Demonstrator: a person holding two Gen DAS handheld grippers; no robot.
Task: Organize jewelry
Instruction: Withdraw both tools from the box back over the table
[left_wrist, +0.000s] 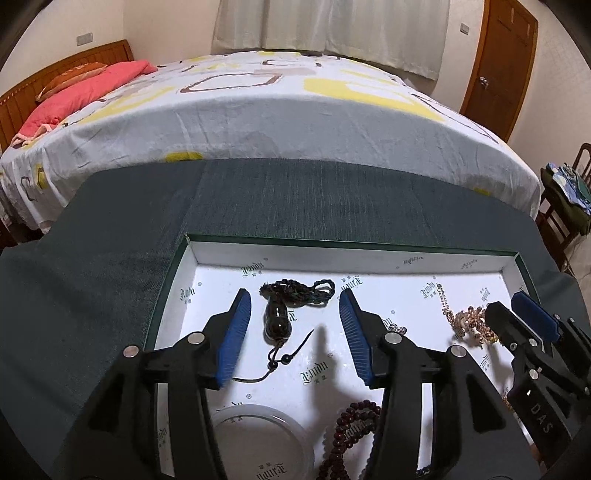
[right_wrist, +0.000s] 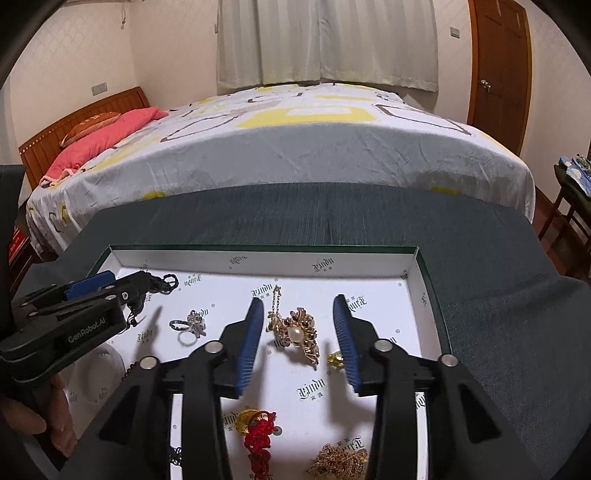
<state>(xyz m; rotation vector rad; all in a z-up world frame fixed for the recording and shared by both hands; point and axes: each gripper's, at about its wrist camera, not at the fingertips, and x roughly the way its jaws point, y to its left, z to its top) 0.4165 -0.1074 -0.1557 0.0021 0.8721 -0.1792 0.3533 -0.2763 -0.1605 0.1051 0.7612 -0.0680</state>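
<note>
A shallow white-lined box (left_wrist: 351, 245) with a green rim holds the jewelry. A dark pendant (left_wrist: 275, 321) on a black cord lies on the box floor between the blue pads of my left gripper (left_wrist: 294, 297). That gripper is open and its pads do not touch the pendant. My right gripper (right_wrist: 298, 302) is open too, hovering over a gold brooch with a pearl (right_wrist: 297, 332) that lies free between its fingers. Each gripper shows at the edge of the other's view, the right gripper (left_wrist: 513, 308) and the left gripper (right_wrist: 110, 284).
Also in the box: a silver ring (right_wrist: 188, 325), a small gold piece (right_wrist: 335, 358), a red knot charm (right_wrist: 258, 432), a gold chain heap (right_wrist: 338, 461), brown beads (left_wrist: 351, 424) and a white bangle (left_wrist: 258, 439). Dark green cloth (left_wrist: 295, 195) covers the table; a bed (left_wrist: 277, 110) stands behind.
</note>
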